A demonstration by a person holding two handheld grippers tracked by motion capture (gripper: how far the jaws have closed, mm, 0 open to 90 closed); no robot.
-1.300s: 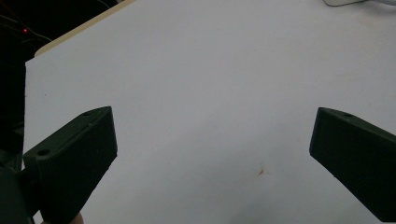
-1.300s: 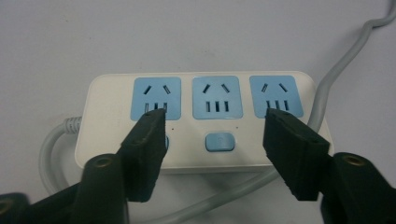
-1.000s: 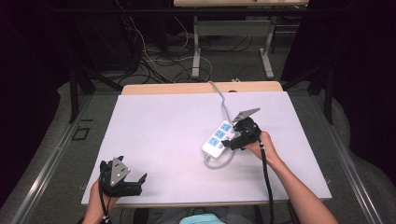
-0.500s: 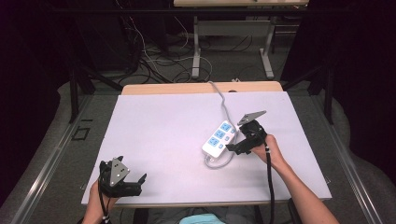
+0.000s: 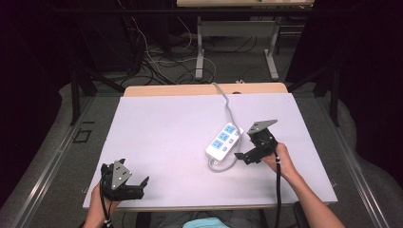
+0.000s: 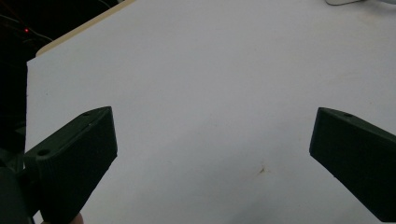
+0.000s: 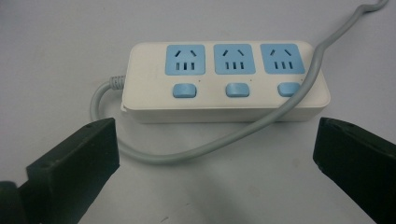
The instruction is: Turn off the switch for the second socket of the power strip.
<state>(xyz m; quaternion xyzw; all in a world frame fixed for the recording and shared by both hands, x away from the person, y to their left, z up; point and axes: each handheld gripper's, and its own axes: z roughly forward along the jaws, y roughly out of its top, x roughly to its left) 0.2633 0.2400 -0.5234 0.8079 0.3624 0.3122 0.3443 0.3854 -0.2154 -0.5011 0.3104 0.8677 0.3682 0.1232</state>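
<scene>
The table is bare but for a power strip lying flat just ahead of the right gripper. That gripper's jaws are spread wide and empty, probably lined up to take the strip or its cord. The left gripper, also released and empty, rests at the near edge, apparently idle.

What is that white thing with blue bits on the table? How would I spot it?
Look at the white table, right of its middle, just ahead of the right gripper. The power strip lies flat there: a white block with three blue sockets, three blue buttons and a grey cable.
</scene>
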